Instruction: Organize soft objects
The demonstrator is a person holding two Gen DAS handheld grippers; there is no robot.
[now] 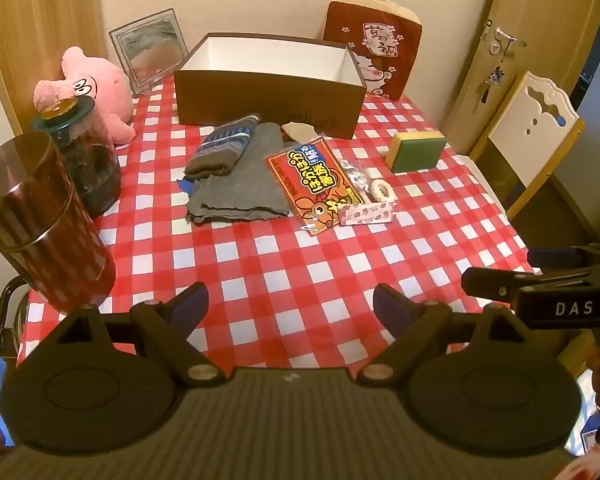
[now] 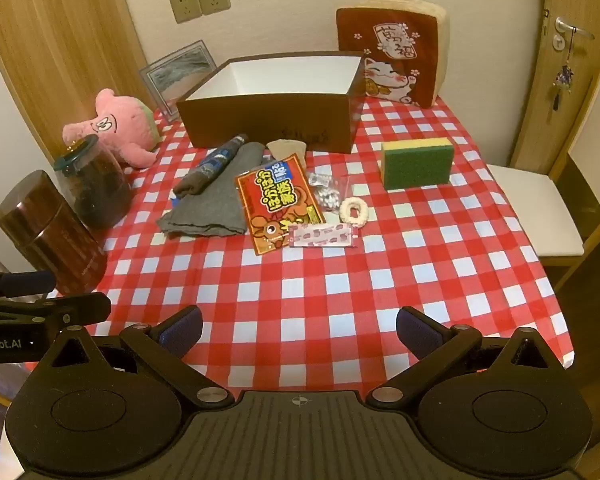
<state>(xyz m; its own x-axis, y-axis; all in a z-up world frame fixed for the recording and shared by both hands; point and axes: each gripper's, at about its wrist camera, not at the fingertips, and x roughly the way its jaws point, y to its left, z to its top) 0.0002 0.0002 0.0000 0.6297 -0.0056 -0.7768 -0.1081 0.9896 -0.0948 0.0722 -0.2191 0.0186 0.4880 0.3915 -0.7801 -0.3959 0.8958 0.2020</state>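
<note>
Left wrist view showed the left tool (image 1: 290, 306) hovering low over the near edge of the checked worktop (image 1: 284, 280), fingers spread wide apart and nothing between them. Far left stood two dark jars (image 1: 44, 220), and behind them a pink plush toy (image 1: 94, 86) lay by the wall. Centre stage, a striped knit piece (image 1: 220, 148) rested on a folded grey cloth (image 1: 240, 184), just in front of the open brown box (image 1: 268, 100). Beside the cloth lay a red packet (image 1: 316, 184), then a small white ring (image 1: 382, 192). Further right, a green-and-yellow sponge (image 1: 416, 152) sat apart. Over on the right wrist view, the right tool (image 2: 298, 332) was also spread wide, empty, above the worktop's near edge.
</note>
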